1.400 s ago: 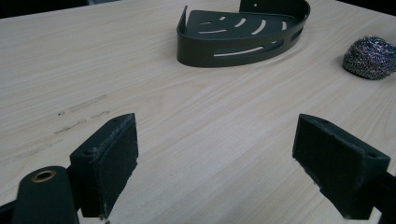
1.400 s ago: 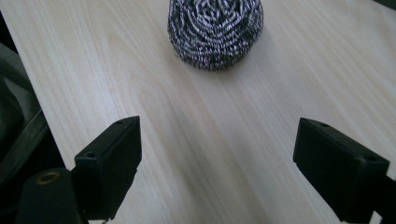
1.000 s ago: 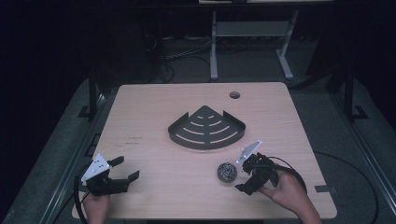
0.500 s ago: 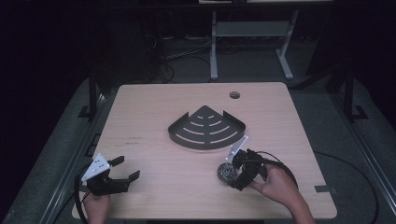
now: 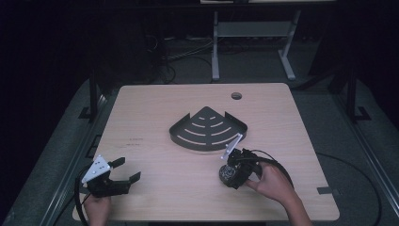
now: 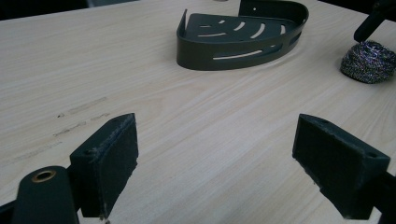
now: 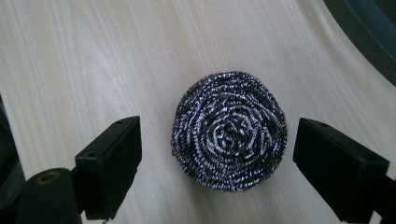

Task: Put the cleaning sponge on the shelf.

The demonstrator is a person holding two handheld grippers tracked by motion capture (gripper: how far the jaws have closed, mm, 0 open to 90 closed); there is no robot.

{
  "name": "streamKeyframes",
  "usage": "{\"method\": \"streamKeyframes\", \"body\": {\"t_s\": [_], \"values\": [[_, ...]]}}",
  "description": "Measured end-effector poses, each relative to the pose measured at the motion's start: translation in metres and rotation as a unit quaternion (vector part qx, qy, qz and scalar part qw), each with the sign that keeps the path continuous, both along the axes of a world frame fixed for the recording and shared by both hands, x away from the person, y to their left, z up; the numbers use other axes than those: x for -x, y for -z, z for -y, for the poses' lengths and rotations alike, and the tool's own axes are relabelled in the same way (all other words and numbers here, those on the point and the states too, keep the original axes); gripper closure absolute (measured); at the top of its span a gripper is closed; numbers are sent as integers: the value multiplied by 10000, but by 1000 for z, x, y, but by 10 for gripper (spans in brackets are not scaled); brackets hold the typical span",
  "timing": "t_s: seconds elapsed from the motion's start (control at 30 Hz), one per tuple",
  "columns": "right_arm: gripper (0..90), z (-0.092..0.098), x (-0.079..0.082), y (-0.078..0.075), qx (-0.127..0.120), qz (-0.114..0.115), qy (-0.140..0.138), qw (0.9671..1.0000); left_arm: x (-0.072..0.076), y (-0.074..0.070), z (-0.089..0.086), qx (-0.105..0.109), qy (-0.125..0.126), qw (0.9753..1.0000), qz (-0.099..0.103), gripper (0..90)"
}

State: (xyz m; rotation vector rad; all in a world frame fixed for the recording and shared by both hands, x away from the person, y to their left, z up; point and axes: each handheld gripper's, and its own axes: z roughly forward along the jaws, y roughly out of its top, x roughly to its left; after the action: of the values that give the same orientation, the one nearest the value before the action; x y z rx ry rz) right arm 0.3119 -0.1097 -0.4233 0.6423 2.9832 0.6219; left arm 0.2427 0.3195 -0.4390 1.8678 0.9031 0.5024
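Scourer: we see the steel wool ball [image 7: 229, 130] lying flat on the counter [image 5: 155, 113], near right, round with no long axis, its coil centre facing up.
Right tool [image 7: 217, 161]: we see it spread wide, straddling the ball, touching neither side.
Rack: the dark corner shelf [image 5: 208, 128] sits just beyond, mid-counter.
Left tool [image 6: 229, 158]: jaws apart over bare wood, near left.
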Motion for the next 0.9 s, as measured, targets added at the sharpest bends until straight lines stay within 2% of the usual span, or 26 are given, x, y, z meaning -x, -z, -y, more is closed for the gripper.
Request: {"method": "streamKeyframes", "body": {"t_s": [0.3,0.9], "values": [[157,-8,-8,10,150,-125,-41,9998,0,0,0,34,-17,10000,-9,137],[253,-11,-11,19,393,-117,-72,9991,0,0,-2,36,-22,10000,-3,137]]}}
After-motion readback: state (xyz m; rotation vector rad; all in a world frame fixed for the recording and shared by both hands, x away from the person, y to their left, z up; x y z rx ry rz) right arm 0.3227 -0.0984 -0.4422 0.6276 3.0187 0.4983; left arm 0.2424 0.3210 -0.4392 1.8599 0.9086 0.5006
